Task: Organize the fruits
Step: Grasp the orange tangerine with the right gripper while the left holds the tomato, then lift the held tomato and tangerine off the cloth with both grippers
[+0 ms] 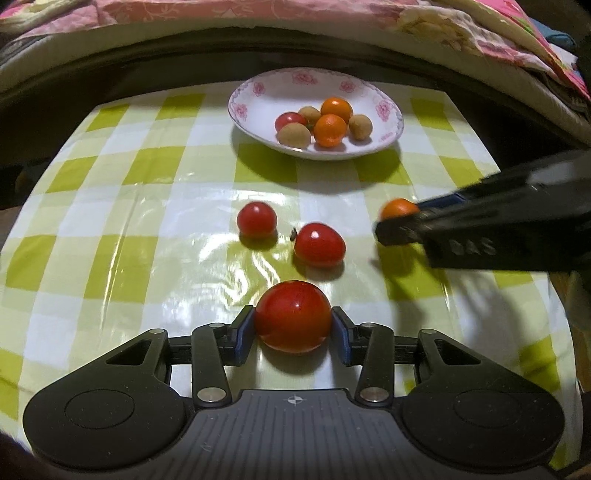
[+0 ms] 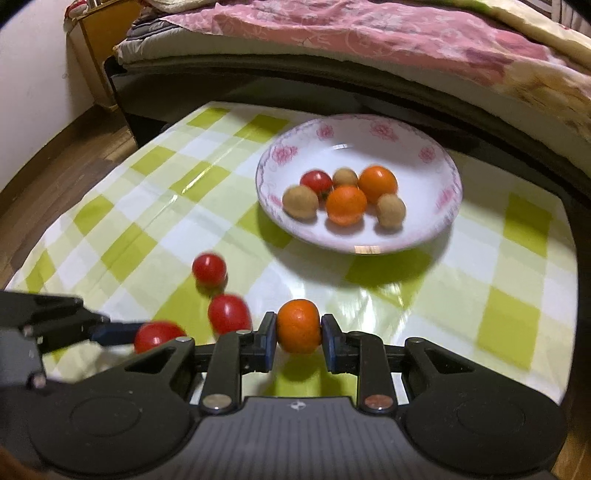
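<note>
My left gripper (image 1: 293,325) is shut on a red tomato (image 1: 293,315), low over the checked tablecloth. My right gripper (image 2: 298,330) is shut on a small orange (image 2: 298,325); it also shows in the left wrist view (image 1: 399,208), where the right gripper (image 1: 399,225) reaches in from the right. Two more red tomatoes (image 1: 256,218) (image 1: 319,244) lie loose on the cloth between the grippers and the plate. A white plate with pink flowers (image 1: 251,99) (image 2: 436,147) stands farther back and holds two oranges, three brown fruits and one tomato.
The green and white checked tablecloth (image 1: 147,177) covers a small table. A bed with a pink quilt (image 2: 369,33) runs along the far side. The table's left edge drops to a wooden floor (image 2: 55,173). A wooden nightstand (image 2: 96,33) stands far left.
</note>
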Action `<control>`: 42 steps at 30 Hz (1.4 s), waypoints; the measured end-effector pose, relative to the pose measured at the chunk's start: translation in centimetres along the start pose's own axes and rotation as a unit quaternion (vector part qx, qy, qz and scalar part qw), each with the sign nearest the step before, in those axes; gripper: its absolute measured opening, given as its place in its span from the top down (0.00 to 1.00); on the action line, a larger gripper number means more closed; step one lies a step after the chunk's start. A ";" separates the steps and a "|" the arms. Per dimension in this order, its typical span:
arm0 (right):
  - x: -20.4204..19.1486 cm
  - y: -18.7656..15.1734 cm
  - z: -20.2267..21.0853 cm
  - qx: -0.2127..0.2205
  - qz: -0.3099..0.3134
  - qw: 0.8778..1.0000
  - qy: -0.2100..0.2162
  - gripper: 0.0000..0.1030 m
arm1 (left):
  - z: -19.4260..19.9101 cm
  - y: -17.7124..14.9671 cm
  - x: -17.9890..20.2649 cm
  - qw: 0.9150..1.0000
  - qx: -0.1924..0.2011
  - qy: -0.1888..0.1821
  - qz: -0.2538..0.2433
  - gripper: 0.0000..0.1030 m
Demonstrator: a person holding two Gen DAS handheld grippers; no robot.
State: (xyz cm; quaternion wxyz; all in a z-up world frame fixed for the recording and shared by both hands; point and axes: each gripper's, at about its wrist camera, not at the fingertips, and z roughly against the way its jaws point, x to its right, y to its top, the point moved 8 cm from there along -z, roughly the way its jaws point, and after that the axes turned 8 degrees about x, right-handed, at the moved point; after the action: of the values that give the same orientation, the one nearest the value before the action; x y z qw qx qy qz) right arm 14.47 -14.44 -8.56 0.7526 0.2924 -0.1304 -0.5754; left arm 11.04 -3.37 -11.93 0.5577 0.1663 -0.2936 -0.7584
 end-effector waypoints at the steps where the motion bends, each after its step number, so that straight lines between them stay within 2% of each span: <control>1: 0.0 -0.6 0.4 -0.003 0.001 1.000 -0.003 0.72 | 0.3 -0.3 0.1 1.000 -0.001 0.000 -0.003 0.51; 8: 0.0 -5.1 3.3 -0.018 0.007 1.000 -0.023 0.72 | 1.1 -1.5 1.2 1.000 0.001 0.005 -0.019 0.50; 12: 0.0 -6.2 4.0 -0.012 0.010 0.999 -0.034 0.72 | 1.0 -1.6 1.3 1.000 0.003 0.004 -0.024 0.50; 15: 0.1 -6.4 3.8 -0.012 0.010 0.999 -0.039 0.71 | 0.8 -1.6 1.2 1.000 0.005 0.006 -0.025 0.49; 22: 0.1 -6.1 3.5 -0.007 0.015 0.999 -0.038 0.71 | 0.5 -1.2 1.6 1.000 0.008 -0.003 -0.024 0.36; 29: 0.3 -6.0 3.4 -0.011 0.012 0.999 -0.033 0.71 | 0.0 -0.3 1.7 1.000 0.017 -0.001 -0.019 0.36; 38: 0.7 -6.2 3.6 -0.015 0.008 0.999 -0.030 0.70 | -0.1 -1.1 1.7 1.000 0.008 0.002 -0.022 0.36; 42: 0.6 -6.2 3.5 -0.017 0.009 0.999 -0.032 0.70 | -0.2 -0.6 1.6 1.000 0.012 0.006 -0.013 0.41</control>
State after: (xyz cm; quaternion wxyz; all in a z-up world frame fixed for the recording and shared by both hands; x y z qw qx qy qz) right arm 7.88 -17.10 -9.51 0.7579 0.2600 -0.1476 -0.5799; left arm 10.17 -4.77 -12.35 0.5471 0.1811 -0.2973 -0.7612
